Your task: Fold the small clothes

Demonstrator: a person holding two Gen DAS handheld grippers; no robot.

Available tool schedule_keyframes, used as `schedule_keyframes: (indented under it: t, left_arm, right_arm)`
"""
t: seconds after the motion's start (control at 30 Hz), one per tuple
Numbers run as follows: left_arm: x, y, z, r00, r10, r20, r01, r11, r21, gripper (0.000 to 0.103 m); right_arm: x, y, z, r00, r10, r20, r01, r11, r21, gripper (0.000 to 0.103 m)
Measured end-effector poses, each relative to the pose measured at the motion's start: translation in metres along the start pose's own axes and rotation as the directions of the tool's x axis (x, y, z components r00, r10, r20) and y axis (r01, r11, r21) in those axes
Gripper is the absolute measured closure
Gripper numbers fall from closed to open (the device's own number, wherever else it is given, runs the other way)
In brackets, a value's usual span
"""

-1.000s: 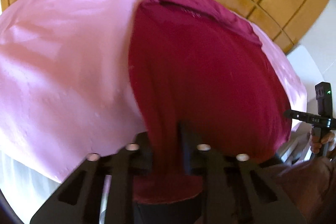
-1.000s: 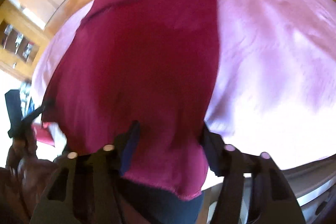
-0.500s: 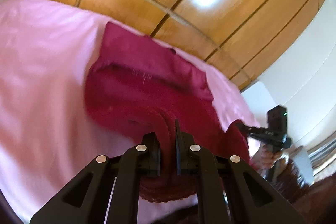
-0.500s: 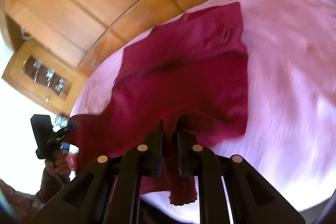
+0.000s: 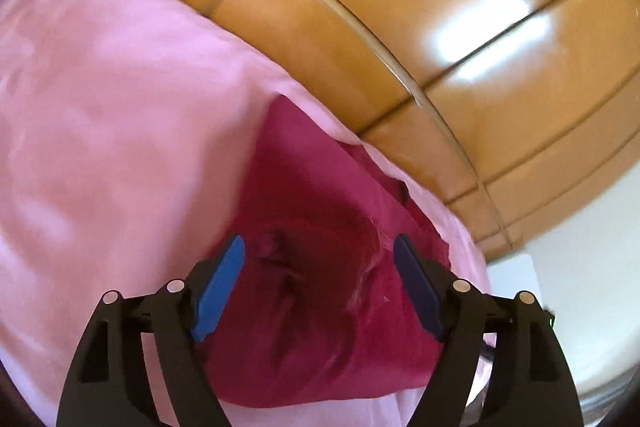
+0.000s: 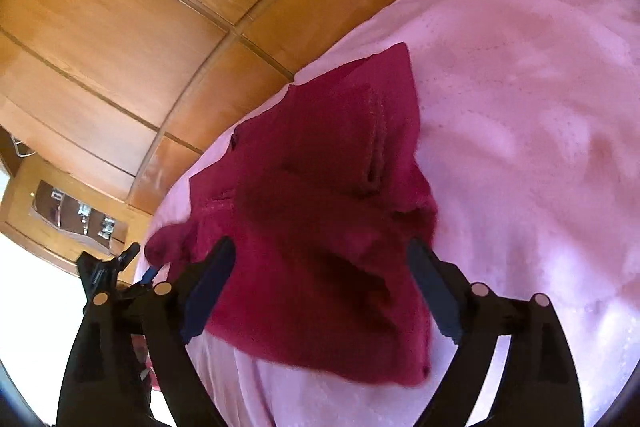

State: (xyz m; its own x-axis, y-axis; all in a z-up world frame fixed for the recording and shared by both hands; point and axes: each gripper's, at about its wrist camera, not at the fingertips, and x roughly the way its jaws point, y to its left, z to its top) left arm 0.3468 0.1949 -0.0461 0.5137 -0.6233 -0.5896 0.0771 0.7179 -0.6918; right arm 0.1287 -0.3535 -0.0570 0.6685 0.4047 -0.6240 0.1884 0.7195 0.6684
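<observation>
A dark red garment (image 5: 320,267) lies folded over on itself on the pink sheet (image 5: 100,147), rumpled on top. It also shows in the right wrist view (image 6: 320,219). My left gripper (image 5: 320,283) is open, its blue pads on either side of the cloth just above it, holding nothing. My right gripper (image 6: 320,287) is open over the other end of the garment, also empty. The left gripper shows at the left edge of the right wrist view (image 6: 112,271).
The pink sheet (image 6: 520,107) covers a bed that runs up to a glossy wooden panelled wall (image 5: 400,27). A wooden cabinet with metal fittings (image 6: 76,211) stands at the far left. A white wall (image 5: 580,287) lies at the right.
Both grippers carried the near edge of the garment forward over the rest, then opened and let it drop. The garment now lies folded and shorter.
</observation>
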Motion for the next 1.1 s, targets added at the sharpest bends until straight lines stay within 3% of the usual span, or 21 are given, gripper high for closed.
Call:
schedule_keyframes:
  t: [0.1, 0.23, 0.27, 0.3, 0.37, 0.4, 0.43, 0.53, 0.6, 0.8, 1.03, 1.1]
  left_arm:
    - [-0.011, 0.028, -0.012, 0.999, 0.034, -0.006, -0.034, 0.999, -0.009, 0.028]
    - [-0.013, 0.039, -0.043, 0.996, 0.043, -0.074, -0.037, 0.995, 0.091, 0.028]
    - [-0.01, 0.037, -0.048, 0.995, 0.043, -0.094, -0.033, 0.993, 0.11, 0.035]
    - [-0.006, 0.034, -0.056, 0.992, 0.044, -0.122, -0.027, 0.99, 0.135, 0.046]
    - [0.002, 0.029, -0.069, 0.986, 0.071, -0.15, -0.044, 0.984, 0.175, 0.055]
    - [0.006, 0.026, -0.073, 0.985, 0.082, -0.153, -0.052, 0.98, 0.192, 0.069]
    - [0.008, 0.024, -0.077, 0.983, 0.084, -0.161, -0.051, 0.979, 0.199, 0.072]
    - [0.004, 0.018, -0.08, 0.983, 0.098, -0.158, -0.063, 0.974, 0.217, 0.079]
    - [-0.006, 0.014, -0.087, 0.982, 0.103, -0.156, -0.063, 0.968, 0.243, 0.081]
    - [-0.03, 0.01, -0.111, 0.982, 0.075, -0.174, -0.032, 0.971, 0.239, 0.082]
    - [-0.083, 0.023, -0.176, 0.971, 0.032, -0.237, 0.014, 0.982, 0.187, 0.082]
    - [-0.096, 0.02, -0.187, 0.972, 0.04, -0.231, 0.01, 0.977, 0.211, 0.079]
  right_arm:
    - [-0.023, -0.01, -0.027, 1.0, -0.022, -0.019, 0.021, 0.999, -0.031, 0.013]
    - [-0.03, -0.007, -0.062, 0.994, -0.102, -0.041, 0.096, 0.988, -0.122, 0.013]
    - [-0.027, -0.008, -0.065, 0.992, -0.116, -0.045, 0.109, 0.985, -0.137, 0.014]
    - [-0.021, -0.007, -0.069, 0.991, -0.123, -0.051, 0.115, 0.983, -0.142, 0.022]
    - [0.003, 0.0, -0.066, 0.989, -0.137, -0.061, 0.127, 0.98, -0.152, 0.039]
    - [0.015, 0.004, -0.063, 0.984, -0.168, -0.057, 0.156, 0.973, -0.169, 0.046]
    - [0.023, 0.006, -0.063, 0.979, -0.199, -0.046, 0.187, 0.965, -0.182, 0.057]
    - [0.031, 0.009, -0.059, 0.974, -0.221, -0.044, 0.208, 0.958, -0.195, 0.077]
    - [0.025, 0.009, -0.059, 0.977, -0.21, -0.043, 0.198, 0.96, -0.201, 0.082]
    - [0.0, 0.012, -0.073, 0.979, -0.196, -0.057, 0.177, 0.954, -0.24, 0.085]
    - [-0.037, -0.003, -0.118, 0.962, -0.227, -0.152, 0.179, 0.944, -0.277, 0.085]
    - [-0.042, -0.006, -0.127, 0.958, -0.228, -0.171, 0.178, 0.947, -0.269, 0.085]
